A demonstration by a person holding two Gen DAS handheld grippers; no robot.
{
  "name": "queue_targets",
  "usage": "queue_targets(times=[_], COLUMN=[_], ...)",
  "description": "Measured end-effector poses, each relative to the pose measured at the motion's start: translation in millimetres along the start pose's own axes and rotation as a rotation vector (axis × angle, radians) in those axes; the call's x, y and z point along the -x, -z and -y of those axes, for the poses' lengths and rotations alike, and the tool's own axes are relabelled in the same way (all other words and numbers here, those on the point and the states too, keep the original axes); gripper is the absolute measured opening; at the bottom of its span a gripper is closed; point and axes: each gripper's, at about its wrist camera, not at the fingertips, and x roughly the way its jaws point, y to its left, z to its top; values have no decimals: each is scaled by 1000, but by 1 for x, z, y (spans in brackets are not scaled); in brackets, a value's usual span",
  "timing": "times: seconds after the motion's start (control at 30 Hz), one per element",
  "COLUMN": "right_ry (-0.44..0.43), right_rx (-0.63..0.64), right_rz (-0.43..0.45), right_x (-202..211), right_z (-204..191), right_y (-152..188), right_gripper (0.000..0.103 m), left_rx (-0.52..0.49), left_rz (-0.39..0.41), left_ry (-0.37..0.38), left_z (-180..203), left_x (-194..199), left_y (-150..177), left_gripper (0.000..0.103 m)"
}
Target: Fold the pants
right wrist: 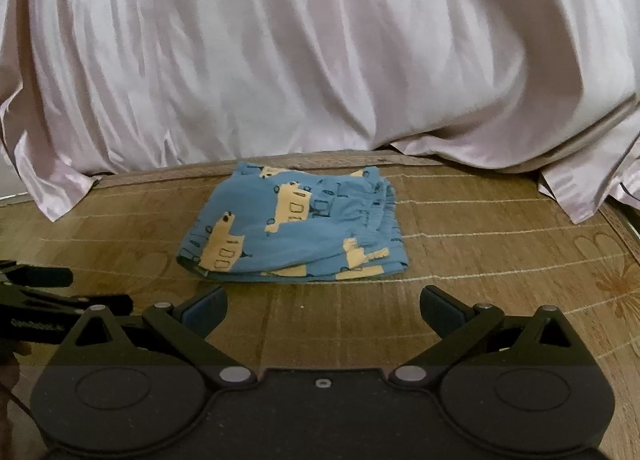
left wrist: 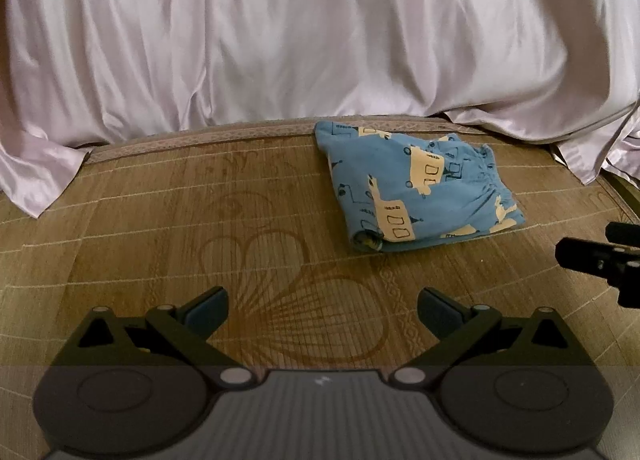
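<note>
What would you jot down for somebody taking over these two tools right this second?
Left tool: open, holding nothing, above the mat.
Right tool: open, holding nothing, just short of the pants.
Pants: blue with yellow print, lying in a compact folded bundle on the woven mat, near the pale draped sheet behind. Neither tool touches them.
Done: the pants look folded.
Left: probably nothing, or a quick tidy of the uneven layers at the near edge.
</note>
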Motion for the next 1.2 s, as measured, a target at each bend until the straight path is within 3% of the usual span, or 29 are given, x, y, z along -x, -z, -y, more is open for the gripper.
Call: queue_targets(times=[0.63,1.2], right_ry=[3,-9], right_rx=[-12,-17], right_rz=[-15,-13], right_x=[-3,-1], right_z=[2,-1], right_y=[5,5], right_gripper=[102,102], left_rx=[9,33], left_rz=[-22,-120], left_ry=[-3,-31], left_z=[-3,-8], left_x=[-2,-10], left_y=[0,3], left_gripper=[103,103])
